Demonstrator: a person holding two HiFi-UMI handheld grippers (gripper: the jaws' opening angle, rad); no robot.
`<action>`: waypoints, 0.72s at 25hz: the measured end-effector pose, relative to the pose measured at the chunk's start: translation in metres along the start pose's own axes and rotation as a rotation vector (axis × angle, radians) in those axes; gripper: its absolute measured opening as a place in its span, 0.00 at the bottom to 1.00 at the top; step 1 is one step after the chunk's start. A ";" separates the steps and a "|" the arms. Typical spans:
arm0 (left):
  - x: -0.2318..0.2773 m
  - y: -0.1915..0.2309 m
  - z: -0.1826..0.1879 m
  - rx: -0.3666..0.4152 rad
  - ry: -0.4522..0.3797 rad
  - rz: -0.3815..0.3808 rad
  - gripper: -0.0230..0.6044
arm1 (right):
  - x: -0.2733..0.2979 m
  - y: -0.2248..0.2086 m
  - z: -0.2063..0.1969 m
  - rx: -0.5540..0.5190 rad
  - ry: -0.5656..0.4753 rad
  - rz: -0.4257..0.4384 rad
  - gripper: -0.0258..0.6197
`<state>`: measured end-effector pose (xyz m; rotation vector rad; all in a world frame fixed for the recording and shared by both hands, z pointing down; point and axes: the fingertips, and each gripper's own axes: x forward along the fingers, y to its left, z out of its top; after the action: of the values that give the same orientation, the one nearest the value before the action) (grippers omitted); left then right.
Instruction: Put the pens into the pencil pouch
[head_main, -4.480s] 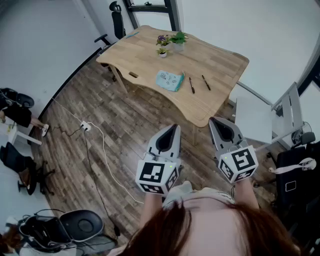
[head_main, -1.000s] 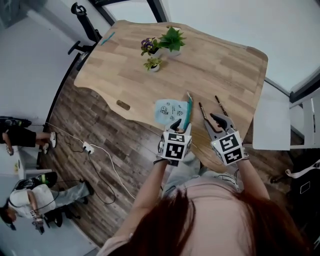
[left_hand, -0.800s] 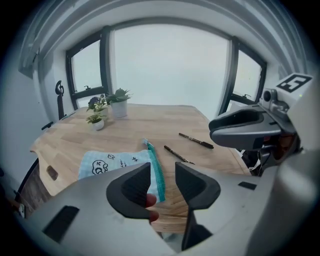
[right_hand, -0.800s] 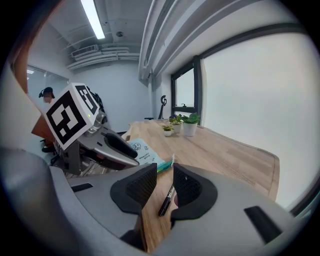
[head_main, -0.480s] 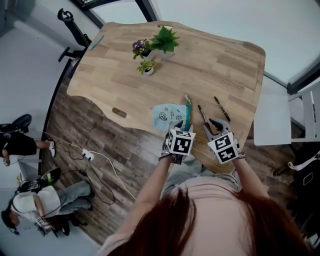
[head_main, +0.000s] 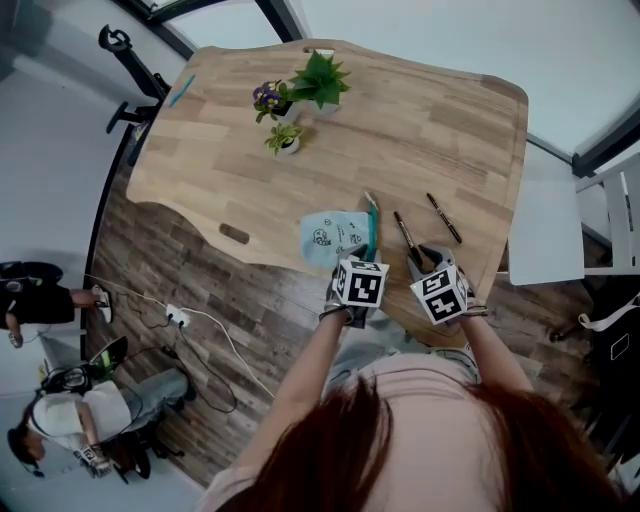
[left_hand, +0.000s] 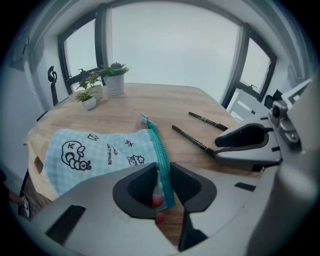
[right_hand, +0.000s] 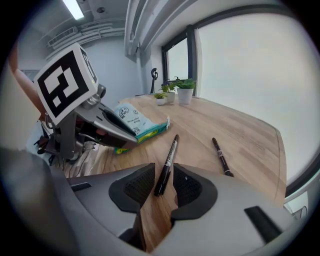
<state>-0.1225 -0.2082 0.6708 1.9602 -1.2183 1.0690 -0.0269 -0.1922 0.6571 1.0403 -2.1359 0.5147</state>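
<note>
Jaws of the right claw (right_hand: 162, 182), just opening wide, straddle the end of the near pen (right_hand: 169, 157) without gripping; the left claw (left_hand: 162, 185), just closing, pinches the teal zip edge of the pencil pouch (left_hand: 100, 152). The pouch is pale-blue checked, the pens slim and dark: two pens, one pouch, on the counter (head_main: 430, 110).

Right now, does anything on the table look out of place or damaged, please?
Nothing stands out: the light-blue checked fabric pouch and two dark slim pens lie flat on the wooden table, and the small potted plants stand upright.
</note>
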 end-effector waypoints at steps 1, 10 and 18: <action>0.000 0.001 0.000 -0.008 -0.002 0.001 0.16 | 0.001 -0.001 -0.004 0.004 0.019 -0.005 0.20; -0.015 0.011 0.015 -0.139 -0.087 -0.027 0.10 | 0.007 -0.006 -0.016 0.037 0.090 -0.018 0.10; -0.048 0.013 0.042 -0.199 -0.210 -0.047 0.10 | -0.004 -0.017 -0.005 0.033 0.054 -0.028 0.10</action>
<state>-0.1332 -0.2265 0.6089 1.9712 -1.3269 0.7025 -0.0096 -0.1974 0.6587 1.0615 -2.0689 0.5603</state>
